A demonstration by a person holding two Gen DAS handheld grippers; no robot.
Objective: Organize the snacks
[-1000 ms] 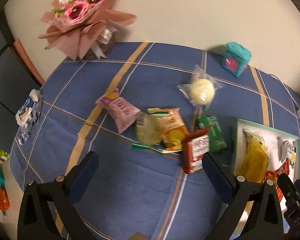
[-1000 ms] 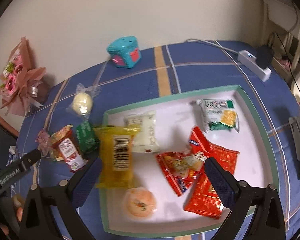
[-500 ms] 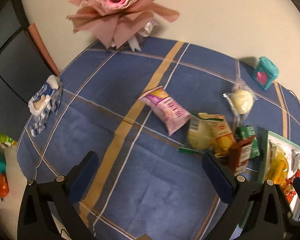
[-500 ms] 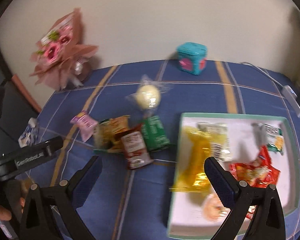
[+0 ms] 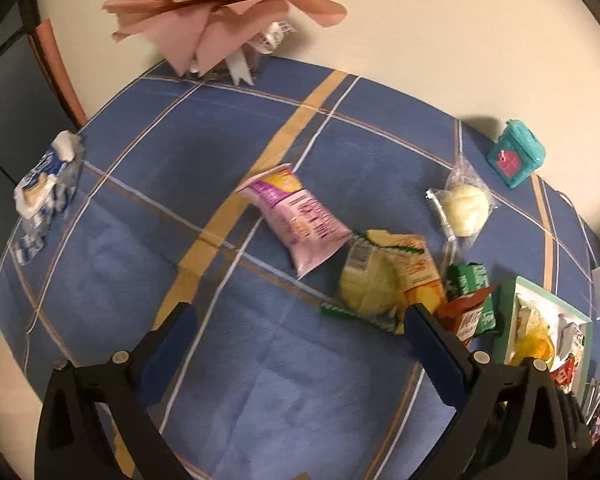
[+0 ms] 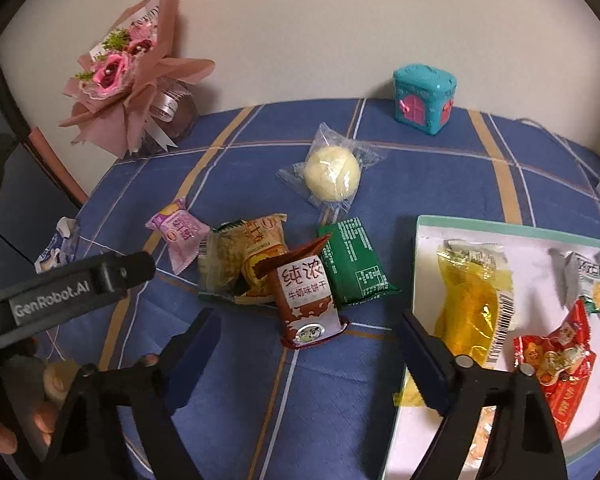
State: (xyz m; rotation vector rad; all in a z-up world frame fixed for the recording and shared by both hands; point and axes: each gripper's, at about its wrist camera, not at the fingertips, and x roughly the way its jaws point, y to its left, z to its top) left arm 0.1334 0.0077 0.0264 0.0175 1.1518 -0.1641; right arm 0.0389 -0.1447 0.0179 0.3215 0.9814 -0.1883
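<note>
The right hand-held gripper (image 6: 306, 338) is held above the brown packet (image 6: 306, 298), jaws closing, nothing gripped; the left hand-held gripper (image 5: 300, 326) is spread empty over the desk (image 5: 260, 380).

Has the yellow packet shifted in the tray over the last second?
Yes. The yellow packet overhung the tray's left rim; it now lies fully inside, beside that rim.

matt cloth tablecloth (image 6: 300, 400), glossy plastic wrappers (image 6: 306, 292)
</note>
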